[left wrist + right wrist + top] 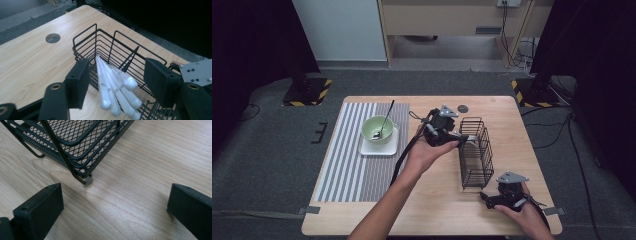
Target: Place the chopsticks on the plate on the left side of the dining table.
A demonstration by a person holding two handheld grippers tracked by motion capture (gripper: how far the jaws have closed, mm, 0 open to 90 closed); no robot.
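Observation:
A black wire basket (477, 155) stands on the wooden table (437, 210), right of centre. In the left gripper view several white rod-like utensils (110, 87) lean inside the basket (100, 40), their rounded ends toward me. My left gripper (464, 136) is held at the basket's left rim. Its jaws (116, 75) are apart, and the pads touch neither the utensils nor the wire. My right gripper (486, 196) rests low by the basket's near corner. It (115, 195) is wide open over bare wood, just short of the basket's foot (87, 181).
A green bowl (378, 129) with a spoon (385, 119) in it sits on a white square plate (367, 149), on a striped placemat (347, 165) at the left. A round cable hole (462, 108) lies behind the basket. Bare wood stretches in front of the basket.

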